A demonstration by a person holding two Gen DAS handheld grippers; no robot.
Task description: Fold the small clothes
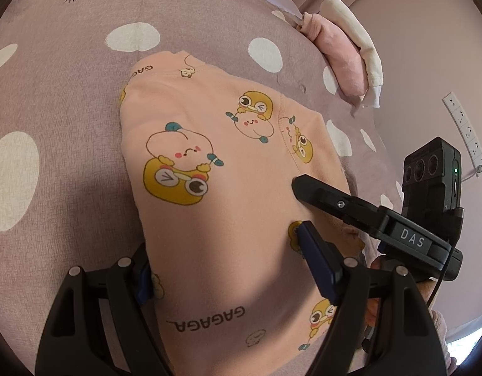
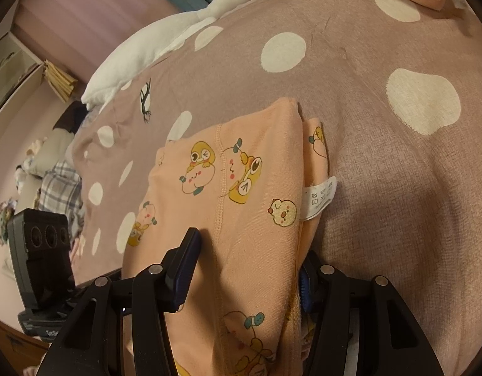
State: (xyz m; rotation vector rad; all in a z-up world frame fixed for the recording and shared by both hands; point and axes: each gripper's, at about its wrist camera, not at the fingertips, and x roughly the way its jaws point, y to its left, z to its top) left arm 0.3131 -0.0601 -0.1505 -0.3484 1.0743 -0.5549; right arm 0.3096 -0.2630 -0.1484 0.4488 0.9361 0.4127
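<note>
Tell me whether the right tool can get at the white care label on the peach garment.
Probably yes. The care label sticks out at the peach garment's edge, just ahead of the right tool, uncovered; only bedspread lies beside it. The tool straddles the garment now.

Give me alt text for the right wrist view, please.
A folded peach garment printed with cartoon ducks lies on a mauve bedspread with white spots, its white care label sticking out at the right edge. The right gripper straddles its near end, one finger on each side. A white plush goose lies beyond.
</note>
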